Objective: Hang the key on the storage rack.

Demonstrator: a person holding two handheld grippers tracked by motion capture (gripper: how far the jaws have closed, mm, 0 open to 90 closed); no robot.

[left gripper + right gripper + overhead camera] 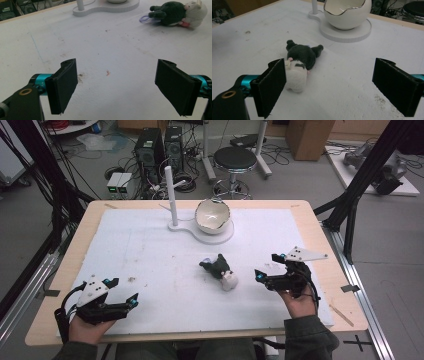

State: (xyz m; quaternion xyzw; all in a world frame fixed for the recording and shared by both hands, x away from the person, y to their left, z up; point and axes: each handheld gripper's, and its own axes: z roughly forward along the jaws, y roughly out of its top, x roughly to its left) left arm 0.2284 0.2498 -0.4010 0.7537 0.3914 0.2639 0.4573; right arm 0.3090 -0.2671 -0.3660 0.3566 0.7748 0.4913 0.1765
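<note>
A small plush toy (220, 270) with a dark green body and a white head lies on its side near the middle of the white mat (150, 250). It also appears at the top right of the left gripper view as the plush toy (178, 13), and just beyond the left jaw in the right gripper view as the plush toy (299, 62). Behind it a white egg-shaped bowl (212, 216) sits on a white stand (220, 236) with an upright post (171, 195). My left gripper (124, 292) is open at the front left. To the right of the toy my right gripper (267, 266) is open, nothing between its jaws.
The mat covers a wooden table (320, 250) whose edge shows all round. Beyond the table are computer towers (157, 147), a black stool (235, 160) and cables on the floor. A black frame leg (360, 180) stands by the table's right side.
</note>
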